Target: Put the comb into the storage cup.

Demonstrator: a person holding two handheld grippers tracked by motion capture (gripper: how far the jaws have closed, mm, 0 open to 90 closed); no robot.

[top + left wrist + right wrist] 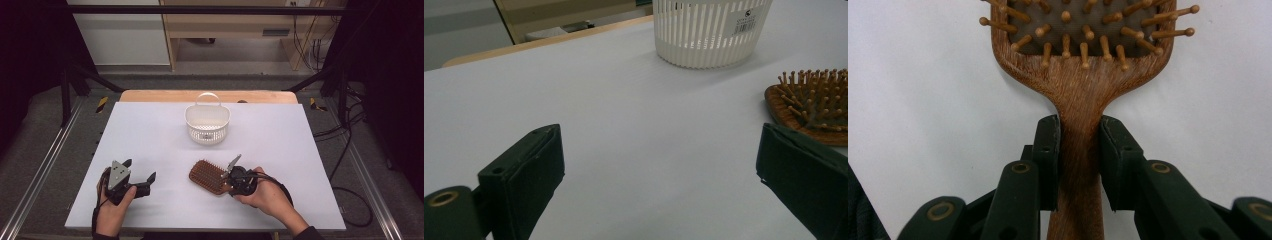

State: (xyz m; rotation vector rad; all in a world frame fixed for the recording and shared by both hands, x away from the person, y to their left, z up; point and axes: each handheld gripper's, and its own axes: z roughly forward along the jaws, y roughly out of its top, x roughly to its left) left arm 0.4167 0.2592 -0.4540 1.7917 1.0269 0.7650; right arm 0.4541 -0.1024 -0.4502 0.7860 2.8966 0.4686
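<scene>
A wooden paddle hairbrush [207,176] lies bristles up on the white table, near its front edge. My right gripper [234,179] is shut on the brush's handle; in the right gripper view both pads press the sides of the handle [1080,150] just below the brush head [1083,40]. My left gripper [139,175] rests at the front left of the table, jaws wide open with nothing between them. In the left gripper view the hairbrush [811,107] lies ahead to the right, apart from my left gripper [661,170].
A white slotted plastic basket [207,124] with a handle stands at the middle back of the table [150,130]; the same basket [709,30] is ahead in the left gripper view. Metal rails run along both sides of the table.
</scene>
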